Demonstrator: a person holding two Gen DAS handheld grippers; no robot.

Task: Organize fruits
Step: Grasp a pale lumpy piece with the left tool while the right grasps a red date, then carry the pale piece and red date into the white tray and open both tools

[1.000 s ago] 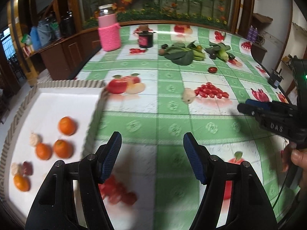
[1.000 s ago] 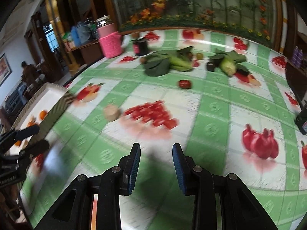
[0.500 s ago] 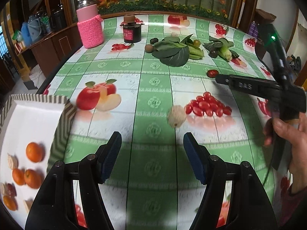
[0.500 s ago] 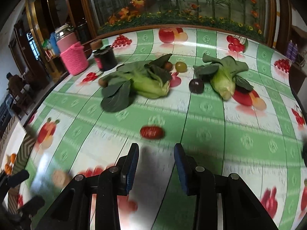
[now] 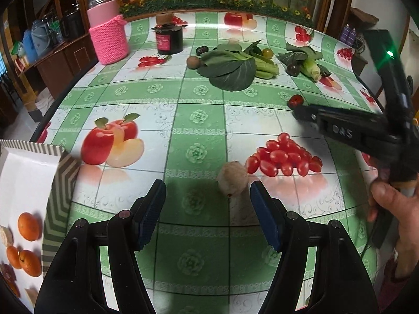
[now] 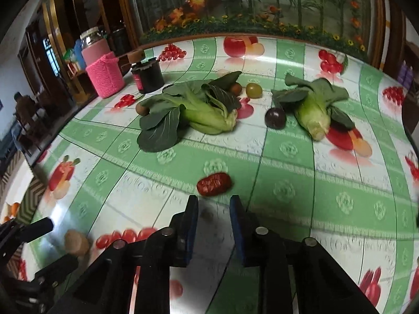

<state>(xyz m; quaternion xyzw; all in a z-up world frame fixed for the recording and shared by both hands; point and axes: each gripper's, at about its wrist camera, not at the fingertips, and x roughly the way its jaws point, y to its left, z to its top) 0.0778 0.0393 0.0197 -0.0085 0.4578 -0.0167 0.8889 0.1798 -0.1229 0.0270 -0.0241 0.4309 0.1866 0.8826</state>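
Observation:
My left gripper (image 5: 208,202) is open and empty, low over the table. A pale beige fruit (image 5: 232,179) lies just ahead of it, nearer the right finger. A white tray (image 5: 23,172) with a striped rim at the left holds several oranges (image 5: 28,226). My right gripper (image 6: 213,218) is open and empty, just short of a red jujube (image 6: 214,184). The jujube (image 5: 295,101) also shows in the left wrist view, right at the right gripper's tip. Farther back lie a dark plum (image 6: 275,117), a green fruit (image 6: 254,90) and a brown kiwi (image 5: 193,62).
Two leafy greens (image 6: 199,110) (image 6: 314,110) lie across the far middle of the table. A pink knitted jar (image 5: 108,35) and a dark jar (image 5: 169,38) stand at the back left. The tablecloth carries printed fruit pictures. The table edge curves at left.
Both grippers have moved forward over the table. The left one has closed in on the beige fruit, the right one on the red jujube. The tray has slid toward the left edge of view.

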